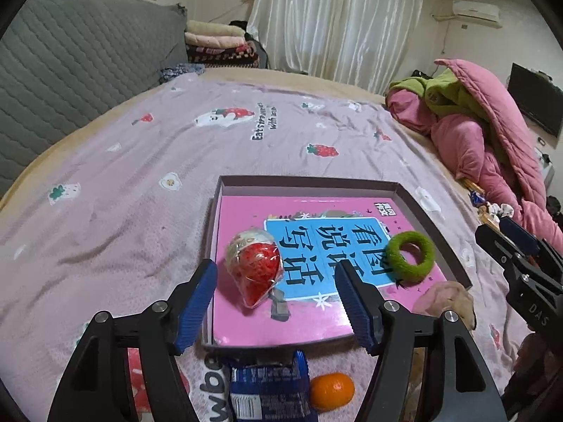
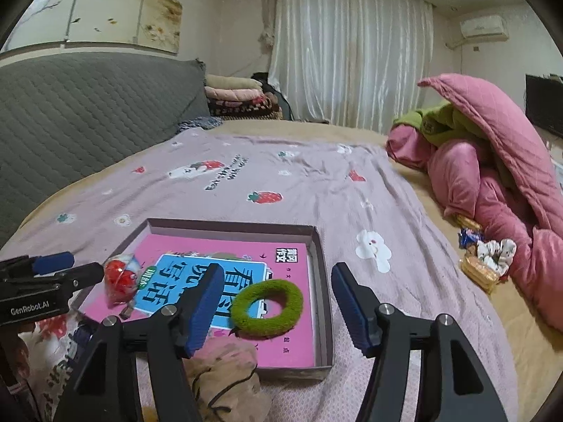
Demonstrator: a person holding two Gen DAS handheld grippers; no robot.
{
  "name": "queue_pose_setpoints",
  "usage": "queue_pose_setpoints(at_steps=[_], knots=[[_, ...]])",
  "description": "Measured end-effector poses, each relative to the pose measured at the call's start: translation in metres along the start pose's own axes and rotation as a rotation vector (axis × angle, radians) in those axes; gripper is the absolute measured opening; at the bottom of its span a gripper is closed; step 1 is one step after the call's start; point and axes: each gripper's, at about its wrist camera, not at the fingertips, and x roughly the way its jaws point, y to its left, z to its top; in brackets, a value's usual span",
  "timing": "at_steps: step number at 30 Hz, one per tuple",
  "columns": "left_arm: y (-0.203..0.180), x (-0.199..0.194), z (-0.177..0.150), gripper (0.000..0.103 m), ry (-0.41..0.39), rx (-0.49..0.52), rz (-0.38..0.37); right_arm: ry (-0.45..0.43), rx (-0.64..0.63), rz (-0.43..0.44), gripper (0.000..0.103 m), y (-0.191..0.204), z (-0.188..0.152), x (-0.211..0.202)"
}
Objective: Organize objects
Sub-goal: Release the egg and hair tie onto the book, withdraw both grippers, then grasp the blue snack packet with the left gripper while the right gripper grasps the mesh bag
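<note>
1. Lying flat on the lilac strawberry-print bedspread (image 1: 140,183) is a shallow open box (image 1: 436,225), with a pink book (image 1: 253,316) with a blue title panel covering its floor.
2. On the book: a wrapped red strawberry toy (image 1: 255,267) at the left side of the box, a fuzzy green ring (image 1: 410,256) at the right side. They lie apart, with the blue panel between them.
3. Left gripper (image 1: 276,302): jaws stand well apart, blue pads clear on both sides, nothing between them. It hovers above the near edge of the box; the strawberry toy shows just past its left finger.
4. Right gripper (image 2: 278,309): jaws likewise parted and empty. Green ring (image 2: 267,307) shows in the gap between the fingers but lies flat on the book, untouched by either pad.
5. Outside the box, near side: a blue snack packet (image 1: 269,390), a small orange (image 1: 332,390) just beside it, a beige crumpled cloth (image 2: 225,376) against the near wall.
6. Far right on the bed: heaped pink quilt (image 2: 492,176) and a few small snack packets (image 2: 482,256), well apart from the box.
</note>
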Motion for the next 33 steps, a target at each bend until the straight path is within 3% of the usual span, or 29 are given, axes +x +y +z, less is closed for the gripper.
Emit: queue_pose_setpoints(at_steps=[11, 25, 33], knots=[[-0.014, -0.029, -0.021, 0.071, -0.029, 0.055, -0.001, -0.015, -0.033, 0.019, 0.065, 0.0, -0.009, -0.018], [-0.016, -0.04, -0.046, 0.072, -0.01, 0.044, 0.019, 0.023, -0.077, 0.058, 0.065, 0.004, -0.032, -0.032], [-0.009, -0.034, -0.063, 0.072, 0.042, 0.03, 0.039, 0.071, -0.086, 0.058, 0.065, 0.0, -0.046, -0.03]])
